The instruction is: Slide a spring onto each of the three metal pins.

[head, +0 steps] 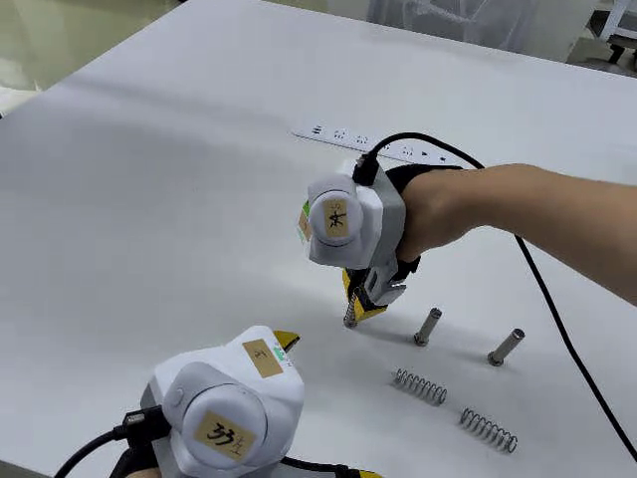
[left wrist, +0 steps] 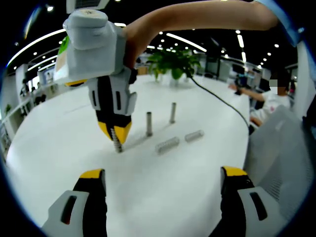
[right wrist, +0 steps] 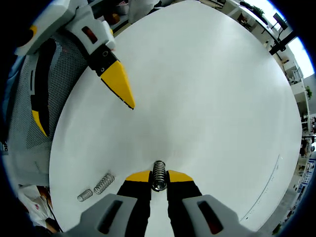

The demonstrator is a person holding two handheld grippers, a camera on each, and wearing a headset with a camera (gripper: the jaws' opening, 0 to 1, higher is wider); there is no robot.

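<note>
Pinching a coiled wire spring (right wrist: 159,170) upright on the table (head: 149,219), the right gripper (right wrist: 159,177) hides its core. Left gripper (left wrist: 163,173) fingers spread. Two smooth metal pins (head: 428,326) stand near two loose springs (head: 419,385).

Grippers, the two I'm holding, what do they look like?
Both the left gripper and right gripper have rounded white bodies, black jaws with yellow tips, a tan handwritten label and a black cable. The right one also carries a green sticker.
</note>
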